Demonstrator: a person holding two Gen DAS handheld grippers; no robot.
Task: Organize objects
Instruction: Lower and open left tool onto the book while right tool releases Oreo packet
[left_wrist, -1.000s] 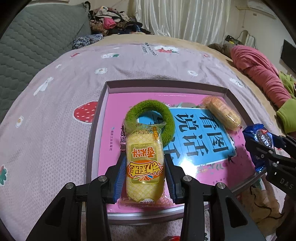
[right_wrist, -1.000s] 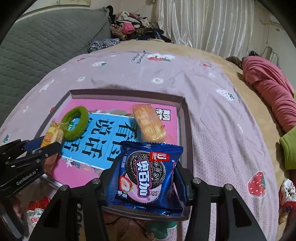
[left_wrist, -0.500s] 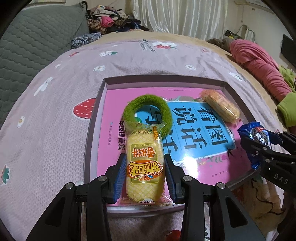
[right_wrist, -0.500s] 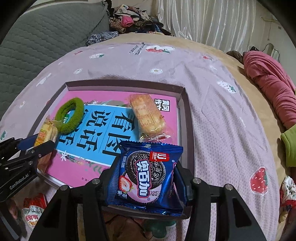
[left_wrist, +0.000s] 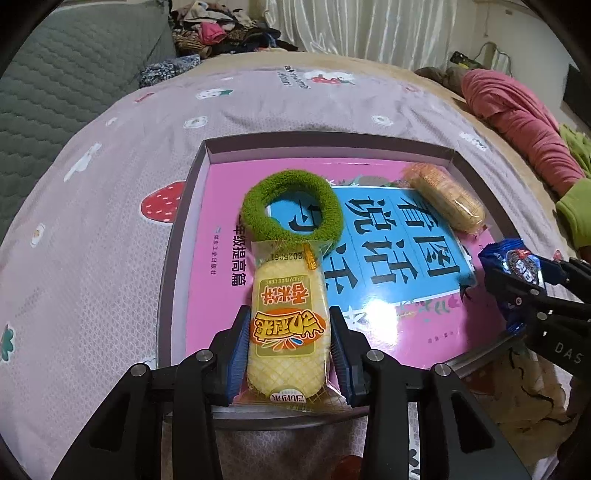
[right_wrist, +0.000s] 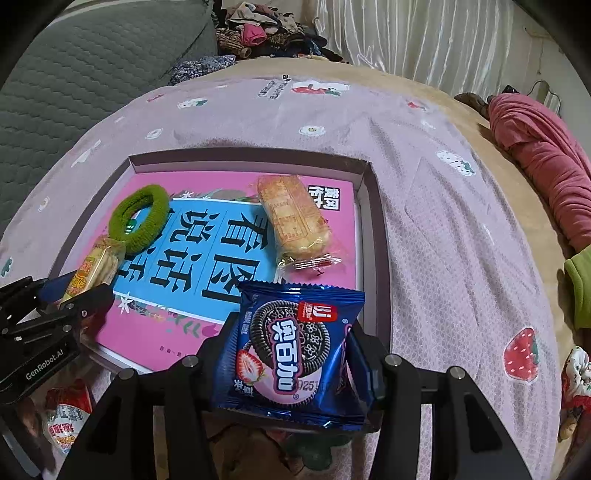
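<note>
Lengthwise between the clamped fingers of the left gripper (left_wrist: 289, 345), the yellow plastic-wrapped rice cracker (left_wrist: 288, 325) points over the shallow grey cardboard tray (left_wrist: 173, 254); the right gripper (right_wrist: 290, 356) clenches the blue foil cookie packet (right_wrist: 291, 350) at its near corner.

The book (left_wrist: 369, 258) cover is partly hidden by the green ring (left_wrist: 291, 206), the yellow packet (left_wrist: 288, 332) and the biscuit pack (left_wrist: 445, 199) lying on it. In the right wrist view, the book's near right corner is covered by the Oreo pack (right_wrist: 295, 350). Below the book's near left corner, a red-and-white packet (right_wrist: 66, 421) is half hidden behind the left gripper (right_wrist: 70, 295), and its print is too blurred to be read. Right of the book, a green cloth (right_wrist: 580, 288) is cut off by the edge.
</note>
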